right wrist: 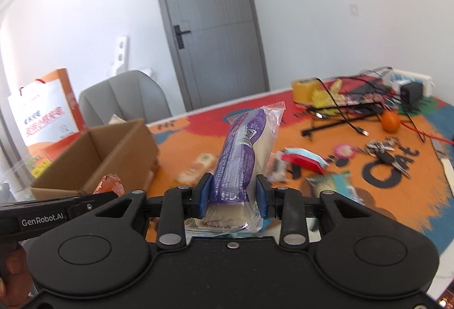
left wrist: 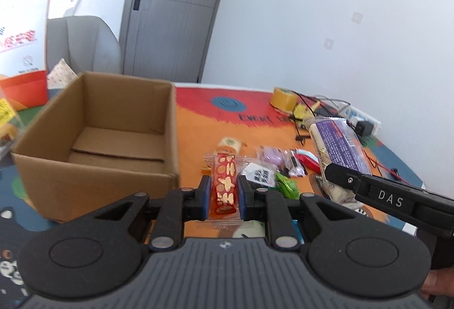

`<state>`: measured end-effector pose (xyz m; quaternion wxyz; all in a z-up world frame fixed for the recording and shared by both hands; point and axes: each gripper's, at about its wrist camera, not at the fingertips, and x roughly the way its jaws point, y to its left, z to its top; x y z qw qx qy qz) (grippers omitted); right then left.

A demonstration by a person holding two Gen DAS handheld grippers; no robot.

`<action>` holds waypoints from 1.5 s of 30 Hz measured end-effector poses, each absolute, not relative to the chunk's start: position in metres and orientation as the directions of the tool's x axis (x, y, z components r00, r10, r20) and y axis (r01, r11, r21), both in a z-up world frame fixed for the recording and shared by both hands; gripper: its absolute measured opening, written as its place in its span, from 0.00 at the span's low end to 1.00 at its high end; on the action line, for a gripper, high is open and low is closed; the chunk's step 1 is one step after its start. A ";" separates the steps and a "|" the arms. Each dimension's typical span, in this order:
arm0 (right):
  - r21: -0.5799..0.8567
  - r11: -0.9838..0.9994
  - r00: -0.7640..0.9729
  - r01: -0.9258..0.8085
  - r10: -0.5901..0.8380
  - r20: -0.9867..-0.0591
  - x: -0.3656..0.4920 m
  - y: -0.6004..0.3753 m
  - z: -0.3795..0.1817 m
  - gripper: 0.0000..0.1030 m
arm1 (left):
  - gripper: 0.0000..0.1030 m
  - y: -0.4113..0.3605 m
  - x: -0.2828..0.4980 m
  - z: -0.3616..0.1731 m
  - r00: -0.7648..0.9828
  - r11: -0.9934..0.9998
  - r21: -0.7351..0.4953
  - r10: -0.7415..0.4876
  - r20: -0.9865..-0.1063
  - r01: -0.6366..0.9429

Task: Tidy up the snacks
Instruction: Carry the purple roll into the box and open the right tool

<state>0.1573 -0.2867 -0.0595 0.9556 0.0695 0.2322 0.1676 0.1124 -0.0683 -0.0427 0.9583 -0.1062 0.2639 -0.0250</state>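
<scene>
Snacks are on the move! Far left, the box (left wrist: 93, 135) sits empty, nothing packed yet. Left gripper (left wrist: 224, 189) has its fingers clamped tight on a red packet (left wrist: 225, 184), clear of the desk (left wrist: 198, 121). Mid-desk, a loose pile (left wrist: 269, 167) waits. Right gripper (right wrist: 233, 195), fingers pinched on a purple bar (right wrist: 241, 155), carries it aloft.

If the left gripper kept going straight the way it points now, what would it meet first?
Probably the loose snack packets on the table mat just ahead. The left gripper, shut on a red snack packet, aims forward and downward, right of the cardboard box. Depth is unclear.
</scene>
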 end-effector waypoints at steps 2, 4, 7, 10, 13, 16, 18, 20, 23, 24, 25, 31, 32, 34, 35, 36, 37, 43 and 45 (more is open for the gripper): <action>0.210 0.928 0.835 -0.308 0.369 -0.407 0.156 -0.279 -0.056 0.32 | 0.18 -0.062 0.107 -0.038 0.869 0.976 -0.215 -0.093 -0.486 -0.016; 0.208 0.922 0.832 -0.327 0.385 -0.399 0.156 -0.270 -0.052 0.32 | 0.18 -0.055 0.101 -0.032 0.879 0.977 -0.213 -0.078 -0.471 -0.028; 0.206 0.911 0.827 -0.356 0.410 -0.384 0.153 -0.257 -0.046 0.32 | 0.17 -0.044 0.095 -0.025 0.890 0.976 -0.211 -0.054 -0.453 -0.048; 0.201 0.901 0.821 -0.384 0.433 -0.374 0.150 -0.244 -0.041 0.32 | 0.17 -0.033 0.091 -0.020 0.897 0.975 -0.211 -0.034 -0.441 -0.067; 0.190 0.893 0.814 -0.407 0.450 -0.368 0.148 -0.230 -0.037 0.32 | 0.17 -0.025 0.088 -0.016 0.901 0.974 -0.211 -0.016 -0.433 -0.084; 0.183 0.886 0.810 -0.426 0.464 -0.359 0.147 -0.217 -0.033 0.32 | 0.00 -0.016 0.084 -0.014 0.904 0.972 -0.215 -0.009 -0.427 -0.092; 0.186 0.878 0.804 -0.441 0.478 -0.355 0.147 -0.210 -0.031 0.32 | 0.00 -0.009 0.083 -0.012 0.908 0.972 -0.210 0.006 -0.420 -0.103; 0.185 0.869 0.797 -0.459 0.495 -0.347 0.147 -0.202 -0.029 0.32 | 0.00 -0.004 0.083 -0.011 0.909 0.972 -0.206 0.018 -0.417 -0.114; 0.183 0.858 0.785 -0.479 0.512 -0.349 0.150 -0.190 -0.029 0.32 | 0.00 0.006 0.082 -0.008 0.909 0.966 -0.217 0.036 -0.414 -0.137; 0.188 0.854 0.778 -0.486 0.520 -0.352 0.151 -0.186 -0.028 0.32 | 0.00 0.010 0.082 -0.007 0.910 0.965 -0.221 0.041 -0.413 -0.144; 0.194 0.849 0.772 -0.492 0.528 -0.354 0.152 -0.183 -0.028 0.32 | 0.00 0.014 0.082 -0.007 0.909 0.963 -0.223 0.046 -0.415 -0.151; 0.202 0.826 0.742 -0.526 0.562 -0.366 0.156 -0.165 -0.028 0.32 | 0.00 0.034 0.080 -0.011 0.893 0.951 -0.239 0.072 -0.445 -0.196; 0.205 0.823 0.736 -0.531 0.567 -0.370 0.157 -0.162 -0.029 0.32 | 0.00 0.036 0.079 -0.011 0.890 0.947 -0.243 0.080 -0.450 -0.208; 0.210 0.815 0.724 -0.540 0.577 -0.378 0.158 -0.156 -0.029 0.32 | 0.03 0.041 0.077 -0.011 0.885 0.943 -0.245 0.091 -0.457 -0.223; 0.210 0.810 0.716 -0.548 0.584 -0.382 0.159 -0.153 -0.030 0.33 | 0.03 0.042 0.076 -0.011 0.883 0.943 -0.246 0.091 -0.461 -0.226; 0.205 0.805 0.711 -0.556 0.589 -0.385 0.160 -0.150 -0.030 0.36 | 0.04 0.043 0.075 -0.012 0.879 0.942 -0.246 0.090 -0.467 -0.227; 0.200 0.804 0.708 -0.560 0.589 -0.388 0.161 -0.149 -0.030 0.40 | 0.04 0.044 0.074 -0.013 0.875 0.942 -0.245 0.089 -0.476 -0.230; 0.210 0.826 0.727 -0.523 0.561 -0.395 0.162 -0.156 -0.030 0.60 | 0.43 0.041 0.070 -0.022 0.857 0.936 -0.255 0.082 -0.508 -0.241; 0.216 0.833 0.728 -0.509 0.551 -0.408 0.161 -0.162 -0.031 0.60 | 0.48 0.038 0.069 -0.025 0.858 0.939 -0.253 0.078 -0.508 -0.235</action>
